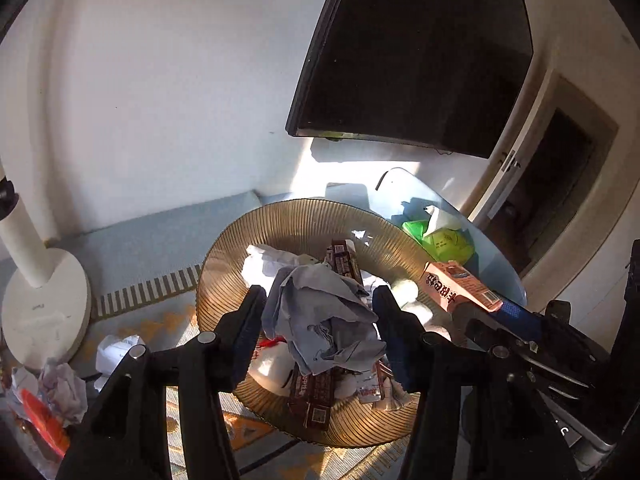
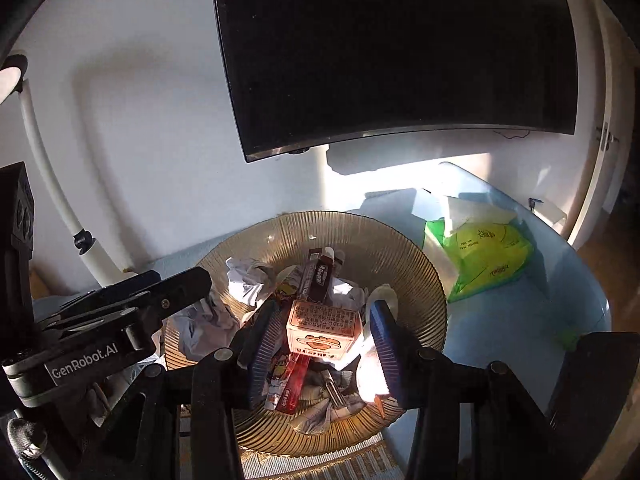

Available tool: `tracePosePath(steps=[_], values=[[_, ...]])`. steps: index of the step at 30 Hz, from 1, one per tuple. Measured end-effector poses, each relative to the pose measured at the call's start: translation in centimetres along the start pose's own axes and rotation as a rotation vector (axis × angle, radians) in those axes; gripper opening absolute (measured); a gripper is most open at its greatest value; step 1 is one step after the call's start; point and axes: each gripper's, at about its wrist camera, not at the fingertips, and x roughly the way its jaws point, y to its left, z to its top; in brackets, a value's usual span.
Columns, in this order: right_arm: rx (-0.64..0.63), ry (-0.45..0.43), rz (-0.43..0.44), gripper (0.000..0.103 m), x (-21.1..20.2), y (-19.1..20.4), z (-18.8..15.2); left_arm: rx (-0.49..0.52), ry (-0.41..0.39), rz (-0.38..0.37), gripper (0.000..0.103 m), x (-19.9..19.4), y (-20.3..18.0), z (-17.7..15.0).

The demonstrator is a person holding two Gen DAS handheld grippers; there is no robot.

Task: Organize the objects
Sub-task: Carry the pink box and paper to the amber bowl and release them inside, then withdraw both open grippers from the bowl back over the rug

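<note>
A ribbed amber bin [image 1: 300,212] [image 2: 360,224] holds crumpled paper, brown cartons [image 1: 344,260] and wrappers. Over it, my left gripper [image 1: 320,312] stands open; a crumpled grey-blue sheet [image 1: 324,320] sits loosely between its fingers. In the right wrist view this gripper [image 2: 176,288] comes in from the left above the bin's rim, the grey sheet [image 2: 200,324] under it. My right gripper [image 2: 324,340] is open over the middle of the bin, with a pink carton [image 2: 320,328] [image 1: 460,286] between the pads and a thin gap on each side.
A green tissue pack [image 2: 484,256] [image 1: 440,240] lies on the blue glass table [image 2: 520,320] right of the bin. A dark screen [image 2: 400,60] hangs on the wall. A white lamp base [image 1: 44,308], crumpled papers [image 1: 60,388] and an orange item [image 1: 44,420] sit on the floor at left.
</note>
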Motion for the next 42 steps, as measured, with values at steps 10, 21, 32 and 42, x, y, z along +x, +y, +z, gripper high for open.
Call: tracePosePath(steps=[10,21,32,42], values=[[-0.007,-0.005,0.09,0.051,-3.7,1.6,-1.6,-0.032,-0.051,0.025,0.075,-5.1,1.7,-1.0],[-0.219,-0.008,0.303,0.085,-9.4,11.2,-6.0,-0.145,-0.237,0.309,0.103,-21.8,10.0,-9.9],[-0.312,0.223,0.388,0.086,-0.1,18.1,-15.7,-0.474,-0.175,0.565,0.102,-22.8,21.4,-22.3],[-0.184,0.223,0.338,0.086,1.1,16.2,-15.7,-0.475,-0.205,0.574,0.102,-22.9,21.3,-23.3]])
